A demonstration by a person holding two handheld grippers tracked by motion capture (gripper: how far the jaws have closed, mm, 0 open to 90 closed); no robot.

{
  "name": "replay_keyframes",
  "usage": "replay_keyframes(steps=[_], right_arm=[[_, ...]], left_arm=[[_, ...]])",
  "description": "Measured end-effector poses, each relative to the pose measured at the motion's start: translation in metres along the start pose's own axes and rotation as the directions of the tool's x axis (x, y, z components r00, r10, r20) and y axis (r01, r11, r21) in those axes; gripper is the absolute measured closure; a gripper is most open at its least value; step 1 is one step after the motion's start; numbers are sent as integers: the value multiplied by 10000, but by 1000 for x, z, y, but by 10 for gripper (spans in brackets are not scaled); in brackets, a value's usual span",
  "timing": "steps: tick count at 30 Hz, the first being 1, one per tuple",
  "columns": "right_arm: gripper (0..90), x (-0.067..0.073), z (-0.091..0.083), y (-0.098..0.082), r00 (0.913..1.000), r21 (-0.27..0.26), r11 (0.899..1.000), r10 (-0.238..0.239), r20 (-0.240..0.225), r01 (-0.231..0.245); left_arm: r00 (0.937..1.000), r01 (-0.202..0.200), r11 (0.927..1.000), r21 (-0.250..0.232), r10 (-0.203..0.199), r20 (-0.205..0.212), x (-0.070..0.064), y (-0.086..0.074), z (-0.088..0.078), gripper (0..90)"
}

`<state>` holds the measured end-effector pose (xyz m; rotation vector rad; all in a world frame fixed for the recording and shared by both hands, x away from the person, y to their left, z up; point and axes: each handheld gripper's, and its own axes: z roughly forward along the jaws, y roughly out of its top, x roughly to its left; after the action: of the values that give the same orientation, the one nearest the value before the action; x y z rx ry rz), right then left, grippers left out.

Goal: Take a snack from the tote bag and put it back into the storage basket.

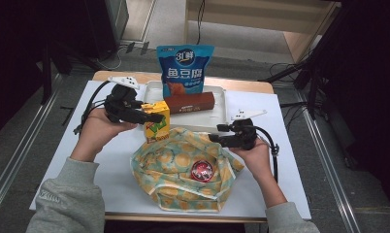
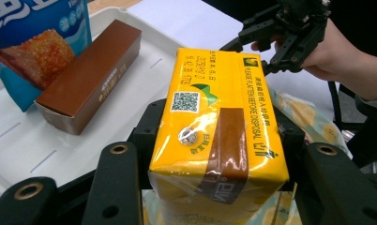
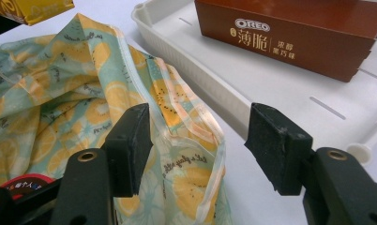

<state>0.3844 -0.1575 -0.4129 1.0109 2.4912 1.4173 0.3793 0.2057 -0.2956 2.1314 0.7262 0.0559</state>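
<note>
Left gripper (image 1: 156, 118) clamped on the yellow drink carton (image 1: 156, 127), left of frame centre, above the patterned cloth bag (image 1: 183, 170). Right gripper (image 1: 213, 134) open at centre right, jaws astride the bag's rim without pressing. Behind, white tray (image 1: 221, 109) bearing brown biscuit box (image 1: 189, 103) and blue snack pouch (image 1: 185, 68).

Lighting: even and overhead, with the white bench (image 1: 110, 184) bright and the room around it dark at left and right. Shadows under items soft and short. Glare: a small bright spot on the yellow carton (image 2: 214, 122) wrap in the left gripper view, and a faint sheen on the white tray (image 3: 290, 89). All three views slightly soft and grainy. Near black tool parts blurred at the frame bottoms.
</note>
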Motion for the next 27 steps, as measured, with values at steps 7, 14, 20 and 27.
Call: replay_keyframes(steps=[7, 14, 20, 27], right_arm=[[411, 0, -2, -3, 10000, -7, 10000, -18, 67, 18], [410, 1, -4, -5, 9999, -2, 10000, -1, 128, 1], [409, 0, -7, -7, 9998, -33, 10000, 90, 176, -89], [409, 1, -7, -8, 9998, -3, 10000, 66, 186, -66]], left_arm=[[10000, 46, 9997, -227, -45, 37, 7, 3, -4, 511], [9999, 129, 9992, -387, -131, -45, 12, 6, -7, 511], [9998, 175, 9995, -253, -178, -127, 20, 10, -3, 512], [9996, 152, 9990, -412, -160, -212, 32, 12, 2, 512]])
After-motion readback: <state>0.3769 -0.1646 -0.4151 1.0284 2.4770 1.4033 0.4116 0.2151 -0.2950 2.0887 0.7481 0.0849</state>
